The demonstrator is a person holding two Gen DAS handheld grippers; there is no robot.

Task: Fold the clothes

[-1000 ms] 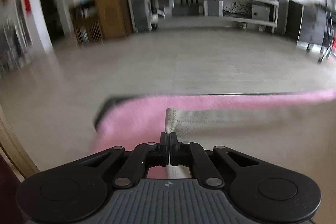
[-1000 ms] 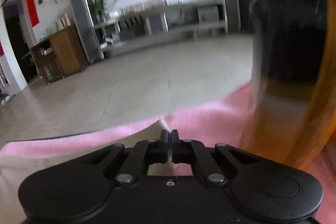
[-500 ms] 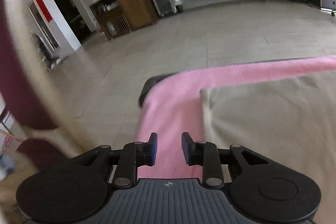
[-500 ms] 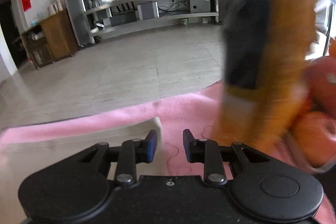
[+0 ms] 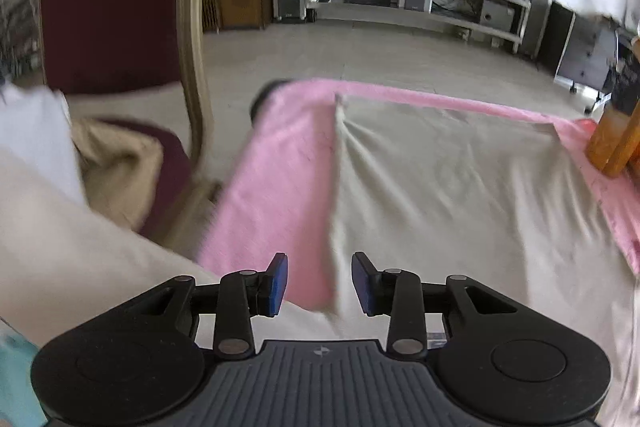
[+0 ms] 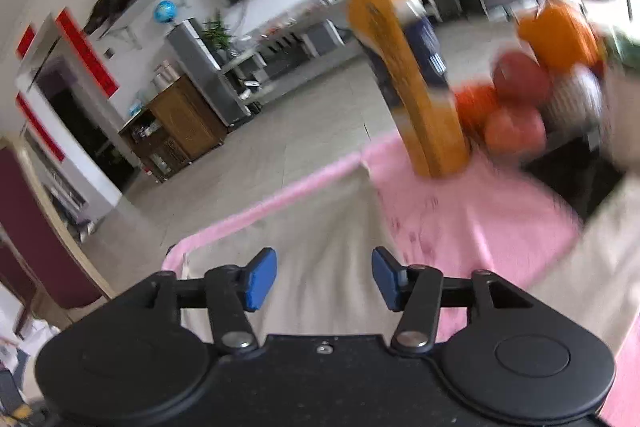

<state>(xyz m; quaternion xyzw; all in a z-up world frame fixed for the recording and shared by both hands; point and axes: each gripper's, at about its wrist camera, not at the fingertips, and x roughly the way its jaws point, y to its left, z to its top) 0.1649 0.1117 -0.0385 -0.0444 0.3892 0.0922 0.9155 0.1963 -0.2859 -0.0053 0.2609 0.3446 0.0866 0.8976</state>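
Note:
A beige garment [image 5: 448, 187] lies spread flat on a pink cloth [image 5: 276, 167] that covers the table. Its far edge is straight and its left side shows creases. My left gripper [image 5: 319, 283] is open above the garment's near left edge, with nothing between the blue pads. In the right wrist view the same beige garment [image 6: 324, 247] fills the near middle, on the pink cloth [image 6: 472, 211]. My right gripper [image 6: 324, 279] hangs open over it, holding nothing.
An orange bottle [image 6: 416, 87] stands on the pink cloth at the right, with red and orange fruit [image 6: 516, 107] beside it. The bottle [image 5: 616, 131] also shows at the left view's right edge. A dark red chair [image 5: 120, 11] with more beige fabric [image 5: 116, 163] stands left of the table.
Both grippers were shut on the garment's far corners a second ago. They let go, opened wide and pulled back toward the near side, leaving the garment laid flat.

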